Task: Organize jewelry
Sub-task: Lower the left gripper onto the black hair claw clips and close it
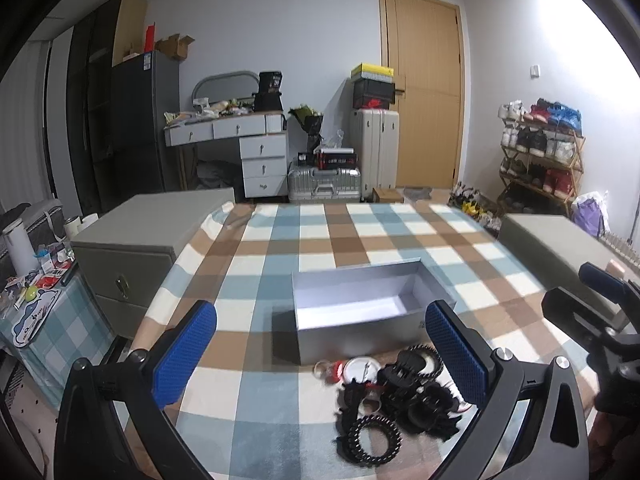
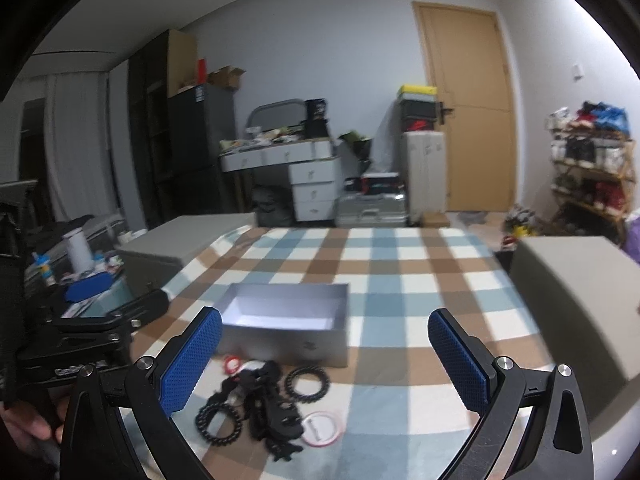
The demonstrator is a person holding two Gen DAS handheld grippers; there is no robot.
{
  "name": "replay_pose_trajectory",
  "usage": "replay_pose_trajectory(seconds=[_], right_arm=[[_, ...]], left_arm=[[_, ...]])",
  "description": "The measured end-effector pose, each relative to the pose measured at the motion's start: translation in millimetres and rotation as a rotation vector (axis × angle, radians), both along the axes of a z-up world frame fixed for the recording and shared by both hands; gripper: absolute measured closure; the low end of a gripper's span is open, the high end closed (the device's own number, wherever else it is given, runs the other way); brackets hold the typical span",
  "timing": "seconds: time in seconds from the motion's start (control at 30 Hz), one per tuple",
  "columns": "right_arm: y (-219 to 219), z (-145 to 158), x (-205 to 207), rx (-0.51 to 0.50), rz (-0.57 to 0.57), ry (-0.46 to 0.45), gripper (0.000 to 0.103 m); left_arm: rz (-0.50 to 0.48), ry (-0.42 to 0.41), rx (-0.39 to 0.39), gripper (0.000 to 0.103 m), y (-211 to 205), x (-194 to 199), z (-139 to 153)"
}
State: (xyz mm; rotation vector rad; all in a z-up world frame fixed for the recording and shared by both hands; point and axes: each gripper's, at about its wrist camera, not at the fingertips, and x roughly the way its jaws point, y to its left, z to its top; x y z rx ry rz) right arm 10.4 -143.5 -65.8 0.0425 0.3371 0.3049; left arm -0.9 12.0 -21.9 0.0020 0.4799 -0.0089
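- left wrist view: we hold the left gripper point(image 1: 320, 360) above the near edge of the checked tablecloth point(image 1: 340, 240), its blue-padded fingers point(image 1: 184, 354) spread wide with nothing between them.
- the open silver box point(image 1: 360, 308) sits toward the near edge of the cloth, its white inside bare as far as we can see.
- just in front of the box lies the jewelry pile point(image 1: 400, 392): black toothed rings, a black coiled ring point(image 1: 370, 438) nearest us, and a round red-and-white piece point(image 1: 360, 368); the pile rests close to the box's front wall, partly behind our right-hand finger.
- the right gripper point(image 1: 600, 312) shows at the right edge.
- right wrist view: our right gripper point(image 2: 324, 360) also hangs over the near edge, fingers point(image 2: 460, 360) wide apart and empty.
- here the box point(image 2: 284, 320) sits left of centre, and the pile point(image 2: 268, 404) lies on the cloth just before it, beside the left finger; a white disc with a red rim point(image 2: 322, 428) lies at its right.
- the left gripper point(image 2: 100, 320) juts in from the left edge.
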Motion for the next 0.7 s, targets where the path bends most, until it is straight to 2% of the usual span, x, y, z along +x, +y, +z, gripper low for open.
replay_pose_trajectory(seconds=[0.2,0.37,0.47,0.7], right_arm=[[9.3,-27.2,14.8,-0.006,0.086,0.092,0.0],[17.3,-61.9,34.8,0.012,0.166,0.23,0.0],[25.6,-79.6,39.8,0.006,0.202,0.277,0.005],[36.0,-94.9,40.1,-0.015,0.248,0.312,0.014]], left_arm=[[0.016,0.069,-0.007,0.001,13.5,3.4,-21.1],[0.03,0.119,-0.021,0.001,27.1,5.0,-38.0],[0.035,0.149,-0.029,0.001,30.7,3.9,-48.2],[0.032,0.183,-0.026,0.001,30.5,-1.3,-59.6]])
